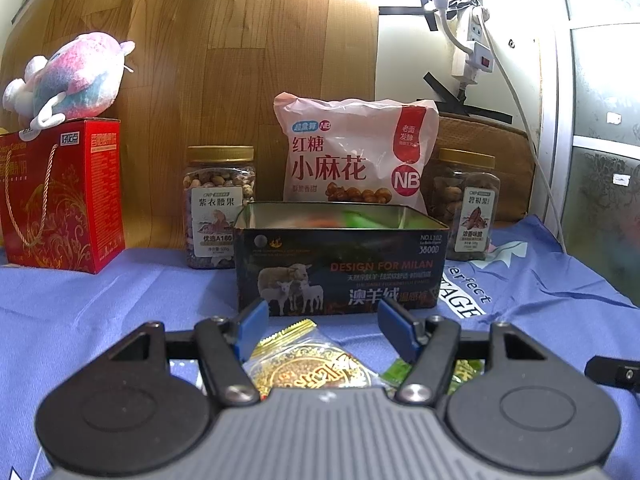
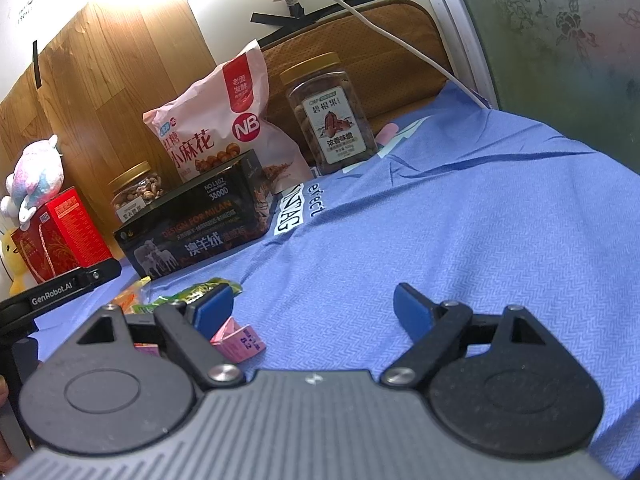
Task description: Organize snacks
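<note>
An open dark tin (image 1: 340, 268) printed with sheep stands on the blue cloth just beyond my left gripper (image 1: 324, 322); something green and orange shows inside it. A gold-wrapped round snack (image 1: 308, 364) lies between and below the left gripper's blue pads. The pads stand apart, and cloth shows between the snack and the right pad. My right gripper (image 2: 312, 308) is wide open over bare cloth, to the right of the tin (image 2: 200, 224). By its left finger lie a pink packet (image 2: 240, 340), a green packet (image 2: 200, 292) and an orange one (image 2: 128, 300).
Behind the tin stand a pink snack bag (image 1: 352, 152), a cashew jar (image 1: 218, 204) and a pecan jar (image 1: 468, 204). A red gift box (image 1: 60, 196) with a plush toy (image 1: 72, 80) on top sits at the left. Power strip cables (image 1: 472, 40) hang at the back right.
</note>
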{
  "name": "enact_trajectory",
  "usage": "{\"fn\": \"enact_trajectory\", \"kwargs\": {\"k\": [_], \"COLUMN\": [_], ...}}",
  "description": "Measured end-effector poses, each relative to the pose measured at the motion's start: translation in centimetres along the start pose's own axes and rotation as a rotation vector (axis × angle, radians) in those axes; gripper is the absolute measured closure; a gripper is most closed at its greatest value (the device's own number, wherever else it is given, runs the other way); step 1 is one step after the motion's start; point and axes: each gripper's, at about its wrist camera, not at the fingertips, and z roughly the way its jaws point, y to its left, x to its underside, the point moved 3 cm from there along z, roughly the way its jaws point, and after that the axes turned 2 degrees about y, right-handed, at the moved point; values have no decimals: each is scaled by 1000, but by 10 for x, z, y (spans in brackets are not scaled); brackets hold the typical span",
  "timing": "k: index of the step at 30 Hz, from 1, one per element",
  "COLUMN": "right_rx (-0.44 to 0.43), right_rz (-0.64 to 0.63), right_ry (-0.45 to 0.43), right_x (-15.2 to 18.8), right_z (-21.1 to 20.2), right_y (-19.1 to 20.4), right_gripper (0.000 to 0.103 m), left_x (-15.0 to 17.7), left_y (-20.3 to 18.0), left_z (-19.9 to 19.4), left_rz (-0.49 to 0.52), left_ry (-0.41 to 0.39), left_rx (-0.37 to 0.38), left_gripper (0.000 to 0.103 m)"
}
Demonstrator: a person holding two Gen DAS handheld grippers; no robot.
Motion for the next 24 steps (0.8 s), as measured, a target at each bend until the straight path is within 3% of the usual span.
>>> {"fn": "enact_trajectory", "kwargs": {"k": [24], "right_rx": [-4], "right_rz": [-2], "right_ry": [1], "right_x": [-1], "right_z": [0], "right_y": [-1], "right_gripper": [14], "left_x": [0], "left_y": [0], "left_z": [-2], "left_rz": [-15], "left_ry": [-2], "left_rx": [-2], "left_gripper": [41]}}
